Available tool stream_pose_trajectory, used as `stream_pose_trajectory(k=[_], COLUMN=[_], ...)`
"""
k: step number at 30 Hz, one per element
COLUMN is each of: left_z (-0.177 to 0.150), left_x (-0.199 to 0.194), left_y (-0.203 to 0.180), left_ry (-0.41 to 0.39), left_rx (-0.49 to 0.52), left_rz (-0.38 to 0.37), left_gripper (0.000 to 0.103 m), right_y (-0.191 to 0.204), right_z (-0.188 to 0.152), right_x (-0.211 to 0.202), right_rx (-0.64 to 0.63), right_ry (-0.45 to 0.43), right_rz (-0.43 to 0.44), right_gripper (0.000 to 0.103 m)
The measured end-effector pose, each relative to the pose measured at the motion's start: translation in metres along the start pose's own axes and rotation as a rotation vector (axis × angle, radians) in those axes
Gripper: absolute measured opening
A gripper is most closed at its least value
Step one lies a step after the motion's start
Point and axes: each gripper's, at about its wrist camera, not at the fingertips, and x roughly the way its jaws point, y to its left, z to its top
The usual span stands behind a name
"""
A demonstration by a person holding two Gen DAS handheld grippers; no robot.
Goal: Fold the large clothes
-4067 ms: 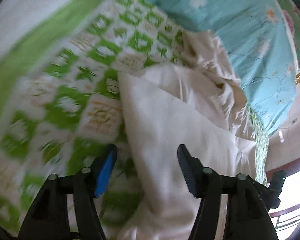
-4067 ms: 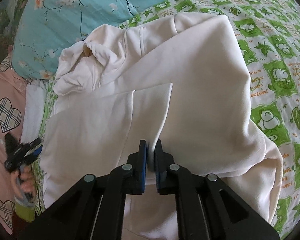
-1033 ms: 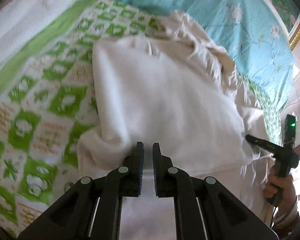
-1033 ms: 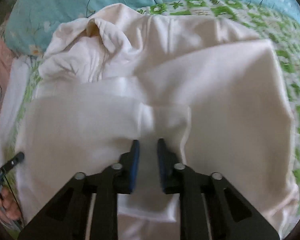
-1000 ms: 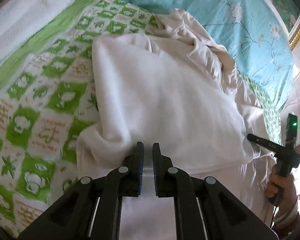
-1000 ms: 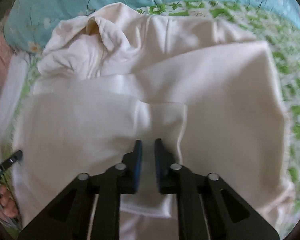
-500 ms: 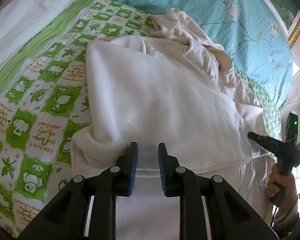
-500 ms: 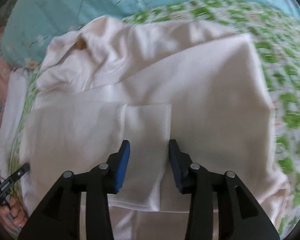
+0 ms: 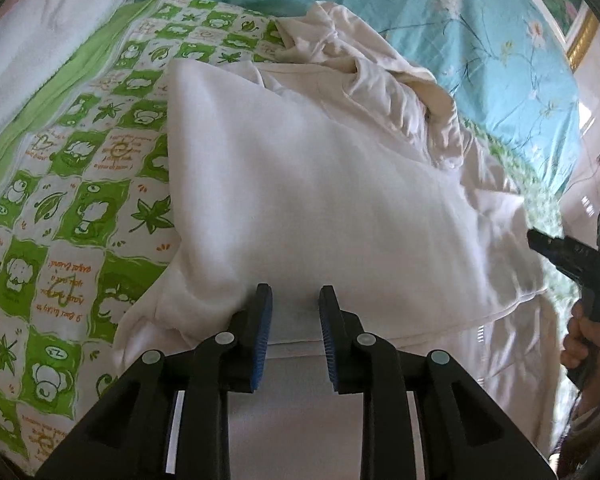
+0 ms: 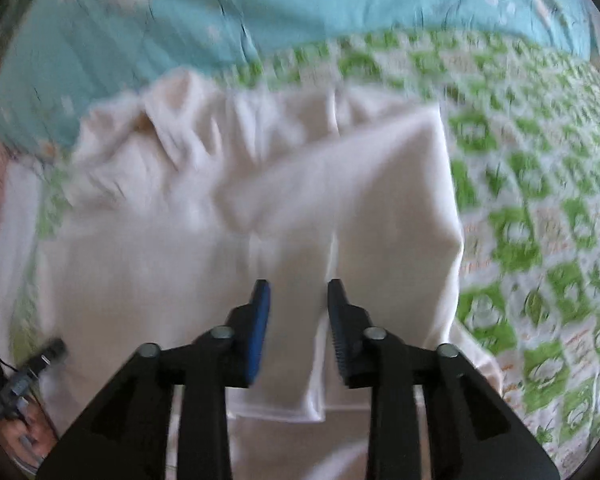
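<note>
A large cream hooded garment [image 9: 320, 200] lies on the bed, its sides folded inward and its hood [image 9: 364, 56] bunched at the far end. My left gripper [image 9: 295, 322] is open and empty just above the garment's near folded edge. In the right wrist view, which is blurred, the same garment [image 10: 320, 208] fills the middle, with a folded sleeve end [image 10: 284, 392] lying under my right gripper [image 10: 298, 312]. That gripper is open and empty. The right gripper also shows in the left wrist view [image 9: 568, 256], held in a hand at the right edge.
A green and white patterned bedsheet [image 9: 60, 208] covers the bed [image 10: 540, 220]. A turquoise floral quilt [image 9: 440, 12] lies beyond the hood. A white towel [image 9: 32, 40] lies at the far left. The left gripper and hand show at the right wrist view's lower left [image 10: 24, 376].
Both grippers were shut on garment fabric one second ago. Both have opened and let it go. The fold now lies flat, and the right gripper is moving, blurring its view.
</note>
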Motion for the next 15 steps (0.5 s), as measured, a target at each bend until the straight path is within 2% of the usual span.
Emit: stream_pose_trajectory(k=[2, 4, 6, 10, 12, 15], left_z=[0.012, 0.038, 0.065, 0.131, 0.169, 0.217], left_x=[-0.007, -0.013, -0.014, -0.007, 0.005, 0.032], left_y=[0.003, 0.006, 0.007, 0.006, 0.010, 0.013], left_ry=[-0.015, -0.042, -0.074, -0.136, -0.128, -0.106], left_rx=[-0.038, -0.083, -0.101, -0.111, -0.147, -0.185], left_rz=[-0.061, -0.127, -0.133, -0.133, -0.192, -0.215], left_gripper=[0.028, 0.036, 0.041, 0.061, 0.063, 0.071], right_y=[0.009, 0.024, 0.042, 0.082, 0.093, 0.106], right_z=[0.012, 0.028, 0.046, 0.082, 0.101, 0.129], right_x=[-0.006, 0.000, 0.015, 0.041, 0.052, 0.078], right_rx=[0.001, 0.006, 0.026, 0.013, 0.056, 0.102], right_ry=[-0.025, -0.009, 0.022, 0.019, 0.025, 0.046], right_rz=[0.086, 0.214, 0.324, 0.397, 0.463, 0.490], right_gripper=[0.031, 0.031, 0.031, 0.031, 0.031, 0.032])
